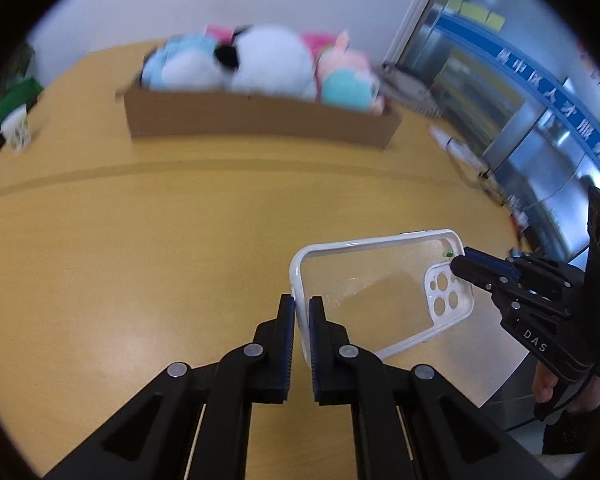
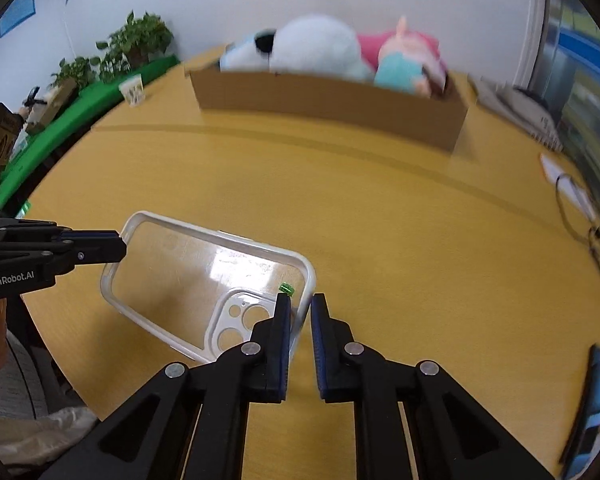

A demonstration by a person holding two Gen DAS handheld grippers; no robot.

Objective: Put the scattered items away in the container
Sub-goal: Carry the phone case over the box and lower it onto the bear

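Observation:
A clear phone case with a white rim (image 1: 374, 280) is held above the yellow table (image 1: 140, 240). My left gripper (image 1: 301, 312) is shut on the rim of its plain end. My right gripper (image 2: 300, 312) is shut on the rim of its camera-cutout end, and it also shows in the left wrist view (image 1: 460, 266). The case shows in the right wrist view (image 2: 188, 276), with the left gripper (image 2: 120, 246) at its far end. A cardboard box (image 1: 260, 120) with plush toys (image 1: 268, 62) stands at the back of the table; it also shows in the right wrist view (image 2: 328, 98).
A paper cup (image 2: 133, 89) stands at the table's back left near a green mat (image 2: 72, 120) and potted plants (image 2: 136, 40). Cables (image 2: 588, 232) and papers (image 2: 516, 108) lie along the right edge. A dark phone-like object (image 2: 592, 392) sits at the near right.

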